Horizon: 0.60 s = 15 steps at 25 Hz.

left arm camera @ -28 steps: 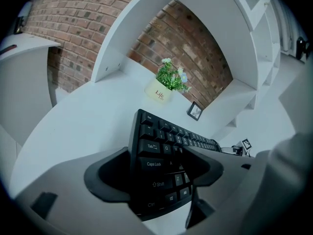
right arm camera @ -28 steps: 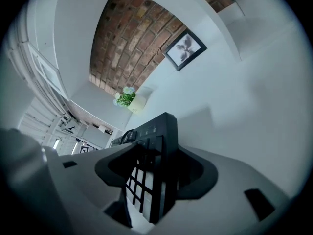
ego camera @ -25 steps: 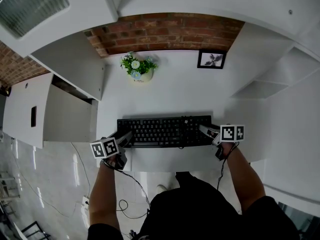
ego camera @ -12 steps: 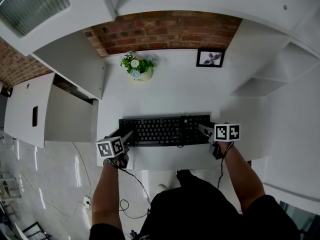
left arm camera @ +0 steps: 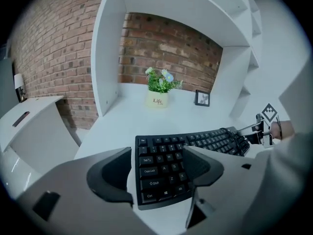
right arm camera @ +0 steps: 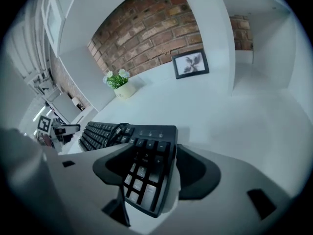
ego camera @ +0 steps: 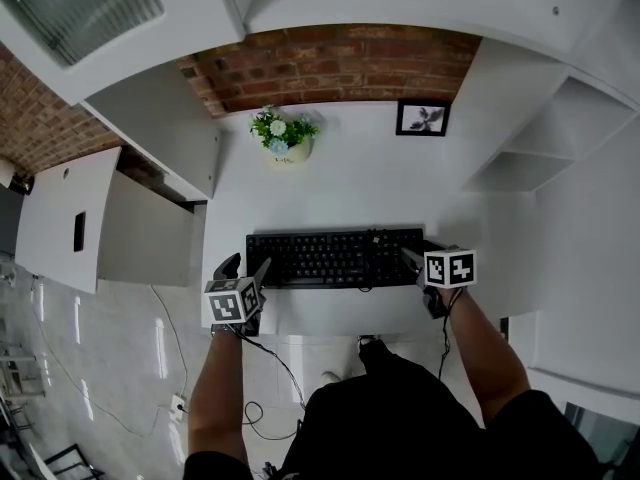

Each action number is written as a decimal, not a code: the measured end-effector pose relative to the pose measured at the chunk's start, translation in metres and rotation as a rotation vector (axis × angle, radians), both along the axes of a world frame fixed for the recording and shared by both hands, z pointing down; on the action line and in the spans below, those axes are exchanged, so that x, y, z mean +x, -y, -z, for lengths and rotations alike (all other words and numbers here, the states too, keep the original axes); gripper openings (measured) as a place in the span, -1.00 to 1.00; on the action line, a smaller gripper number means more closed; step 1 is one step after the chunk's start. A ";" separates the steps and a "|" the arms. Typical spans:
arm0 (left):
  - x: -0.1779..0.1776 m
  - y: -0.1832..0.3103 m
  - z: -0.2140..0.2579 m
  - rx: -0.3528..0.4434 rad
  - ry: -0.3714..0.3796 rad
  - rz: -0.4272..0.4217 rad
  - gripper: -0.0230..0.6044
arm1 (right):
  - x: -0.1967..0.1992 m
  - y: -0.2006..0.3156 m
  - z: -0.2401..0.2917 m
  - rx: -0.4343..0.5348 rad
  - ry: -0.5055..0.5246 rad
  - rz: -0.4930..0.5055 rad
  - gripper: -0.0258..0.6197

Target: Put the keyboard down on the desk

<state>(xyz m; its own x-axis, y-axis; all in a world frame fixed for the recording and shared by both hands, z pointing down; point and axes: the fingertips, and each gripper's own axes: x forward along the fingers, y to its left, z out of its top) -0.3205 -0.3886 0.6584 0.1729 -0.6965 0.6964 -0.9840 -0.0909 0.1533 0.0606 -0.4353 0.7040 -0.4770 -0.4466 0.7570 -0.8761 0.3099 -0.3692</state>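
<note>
Since the earlier frame the left gripper (ego camera: 247, 265) has backed off and risen with jaws apart, and the right gripper (right arm camera: 156, 169) has just been opening around the number pad, because the keyboard (ego camera: 335, 258) already lies flat on the desk (ego camera: 370, 183).

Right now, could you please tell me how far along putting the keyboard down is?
Done: the keyboard lies flat on the desk. In hand: the release. The right claw has just been opening its jaws, which stand apart around the keyboard's right end without pressing it. The left claw is open at the left end. Left: drawing both claws clear.
</note>
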 end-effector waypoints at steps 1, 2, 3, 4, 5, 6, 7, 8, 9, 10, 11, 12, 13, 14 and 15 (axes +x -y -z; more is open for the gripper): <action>0.001 -0.001 0.005 0.017 -0.002 -0.002 0.17 | 0.003 0.001 0.002 0.028 -0.036 0.006 -0.08; 0.003 -0.002 0.011 0.035 -0.006 -0.006 0.17 | 0.005 0.002 0.004 0.060 -0.076 0.016 -0.08; 0.006 -0.004 0.017 0.053 -0.012 -0.008 0.17 | 0.007 0.003 0.008 0.092 -0.114 0.028 -0.08; 0.009 -0.007 0.023 0.071 -0.020 -0.011 0.17 | 0.009 0.003 0.012 0.126 -0.145 0.038 -0.08; 0.012 -0.009 0.029 0.088 -0.028 -0.014 0.16 | 0.009 0.003 0.018 0.160 -0.168 0.043 -0.12; 0.016 -0.011 0.035 0.105 -0.037 -0.019 0.15 | 0.010 0.003 0.024 0.193 -0.184 0.043 -0.22; 0.020 -0.013 0.042 0.121 -0.044 -0.025 0.11 | 0.010 0.003 0.032 0.221 -0.193 0.039 -0.39; 0.023 -0.015 0.048 0.137 -0.047 -0.031 0.07 | 0.009 0.002 0.039 0.243 -0.197 0.033 -0.56; 0.025 -0.017 0.054 0.153 -0.046 -0.036 0.00 | 0.007 0.001 0.046 0.258 -0.193 0.028 -0.63; 0.027 -0.019 0.059 0.168 -0.045 -0.040 -0.09 | 0.005 0.000 0.052 0.266 -0.182 0.023 -0.69; 0.029 -0.021 0.065 0.182 -0.045 -0.043 -0.18 | 0.002 -0.002 0.058 0.271 -0.163 0.017 -0.77; 0.031 -0.023 0.071 0.196 -0.047 -0.047 -0.24 | -0.001 -0.004 0.065 0.276 -0.140 0.010 -0.80; 0.033 -0.025 0.077 0.209 -0.051 -0.051 -0.33 | -0.005 -0.006 0.072 0.283 -0.112 0.007 -0.85; 0.035 -0.027 0.084 0.224 -0.053 -0.053 -0.45 | -0.010 -0.009 0.080 0.294 -0.079 0.006 -0.86; 0.036 -0.030 0.090 0.241 -0.055 -0.054 -0.50 | -0.015 -0.013 0.088 0.310 -0.042 0.006 -0.86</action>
